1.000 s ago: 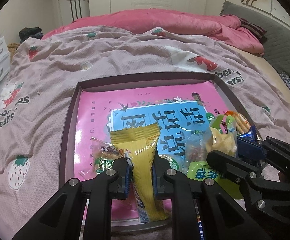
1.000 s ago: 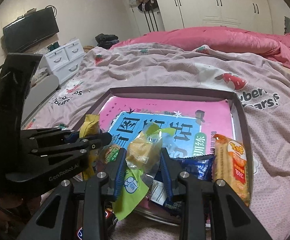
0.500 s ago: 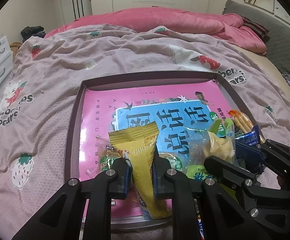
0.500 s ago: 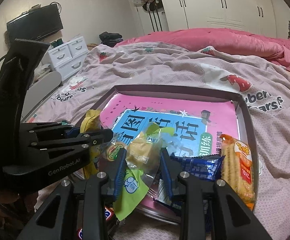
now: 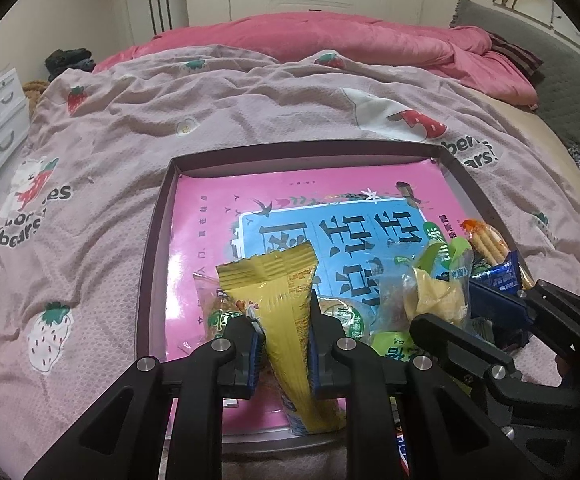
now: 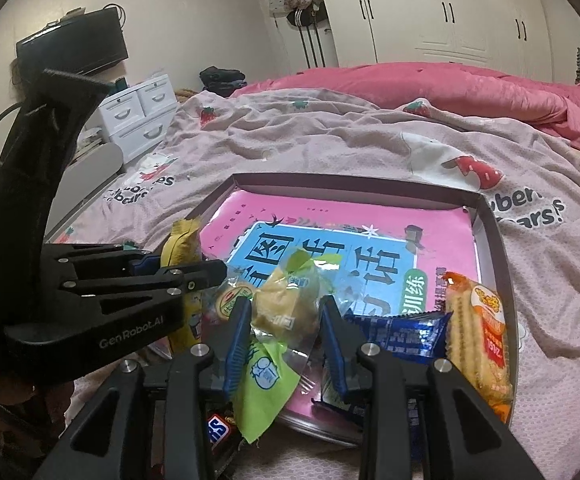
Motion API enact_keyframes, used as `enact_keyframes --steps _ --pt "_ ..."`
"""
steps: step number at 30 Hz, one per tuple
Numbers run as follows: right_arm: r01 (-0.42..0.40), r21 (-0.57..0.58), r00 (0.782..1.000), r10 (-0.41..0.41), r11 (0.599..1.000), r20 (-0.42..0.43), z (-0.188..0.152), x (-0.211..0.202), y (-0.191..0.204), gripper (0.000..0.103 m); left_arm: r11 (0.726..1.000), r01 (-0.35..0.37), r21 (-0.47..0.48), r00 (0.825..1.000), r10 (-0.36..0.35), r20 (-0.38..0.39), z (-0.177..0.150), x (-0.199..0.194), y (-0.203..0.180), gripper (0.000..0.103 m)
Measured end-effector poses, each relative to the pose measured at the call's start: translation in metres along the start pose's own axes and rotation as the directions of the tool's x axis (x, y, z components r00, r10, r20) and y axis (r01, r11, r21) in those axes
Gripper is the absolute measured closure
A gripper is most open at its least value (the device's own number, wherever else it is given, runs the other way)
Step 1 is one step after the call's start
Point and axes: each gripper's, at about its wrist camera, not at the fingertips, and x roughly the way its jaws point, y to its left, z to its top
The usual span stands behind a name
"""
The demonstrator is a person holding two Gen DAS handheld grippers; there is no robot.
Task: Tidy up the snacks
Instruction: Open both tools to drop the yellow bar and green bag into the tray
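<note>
A light, crinkly yellow snack packet (image 5: 285,308) is being pinched mid-length between the left gripper (image 5: 282,344) fingers. A soft, crushable pastry pouch (image 6: 285,300) is being squeezed between the right gripper (image 6: 285,344) fingers; gentle pressure is probably being called for.

Both my feeds are dim and flat, lit by soft indoor light with a pinkish cast. Glare streaks the glossy pink sheet (image 5: 209,216) and the yellow wrapper (image 5: 285,300). Shadows are faint. Fisheye bending curves the bed (image 6: 330,148) and blackens the corners. Far wardrobes (image 6: 450,12) look soft and grainy.
</note>
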Motion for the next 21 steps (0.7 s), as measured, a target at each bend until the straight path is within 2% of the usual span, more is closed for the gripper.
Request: enact_keyframes --steps 8,11,13,17,21 --pt "0.026 0.023 1.000 -0.026 0.999 0.001 0.002 -0.001 -0.005 0.063 1.000 0.005 -0.012 1.000 -0.005 -0.004 0.000 0.000 0.001 0.080" --pt "0.026 0.029 1.000 -0.026 0.999 0.003 0.002 -0.002 -0.005 0.059 1.000 0.014 -0.017 1.000 -0.014 -0.007 0.000 -0.001 0.002 0.072" --pt "0.031 0.028 0.999 -0.032 0.999 0.011 0.003 -0.004 -0.005 0.053 1.000 0.014 -0.016 1.000 -0.014 -0.007 0.000 -0.001 0.000 0.060" --pt "0.039 0.037 0.999 -0.040 0.999 0.031 0.005 -0.010 -0.007 0.049 0.999 0.026 -0.024 1.000 -0.026 -0.008 0.000 -0.006 0.001 0.054" --pt "0.045 0.066 0.997 -0.049 0.997 0.060 0.009 -0.024 -0.012 0.048 0.999 0.035 -0.027 0.999 -0.035 0.012 0.002 -0.020 0.003 0.045"
